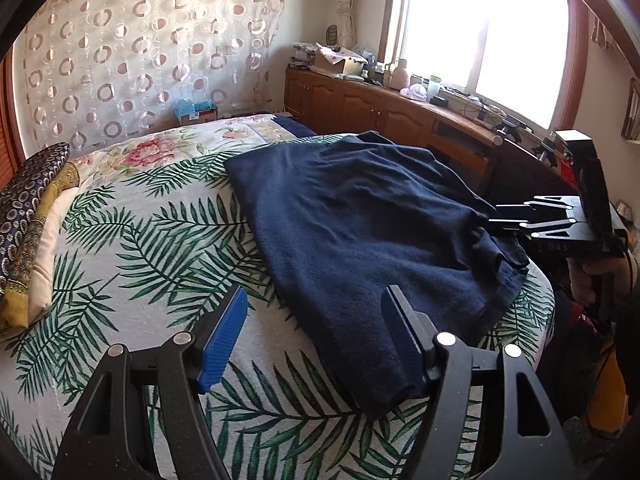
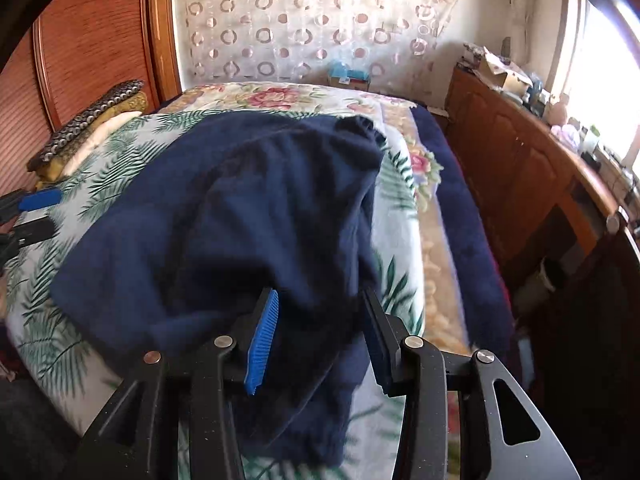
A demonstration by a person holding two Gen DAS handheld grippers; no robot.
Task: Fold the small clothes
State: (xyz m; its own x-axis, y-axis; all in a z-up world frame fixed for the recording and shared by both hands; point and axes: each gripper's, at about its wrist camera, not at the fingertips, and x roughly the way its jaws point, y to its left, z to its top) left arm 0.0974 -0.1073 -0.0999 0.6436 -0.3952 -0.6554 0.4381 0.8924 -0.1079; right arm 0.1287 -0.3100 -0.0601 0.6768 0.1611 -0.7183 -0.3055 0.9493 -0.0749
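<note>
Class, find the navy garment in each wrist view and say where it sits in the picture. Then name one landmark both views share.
Left wrist: the navy garment lies centre to right on the bed, its near edge between the left gripper fingers.
Right wrist: it fills the centre, with cloth between the open right gripper fingers.
Shared landmark: the circle-patterned curtain.

Place: home bedroom
Bed (image 1: 160, 240): palm-leaf and floral cover, pillows (image 1: 28, 232) at 9 o'clock
Wall: ring-patterned curtain (image 1: 152, 48) at 12 o'clock
Storage: cluttered wooden cabinets (image 1: 360, 104) under a bright window (image 1: 488, 32) at 2 o'clock
</note>
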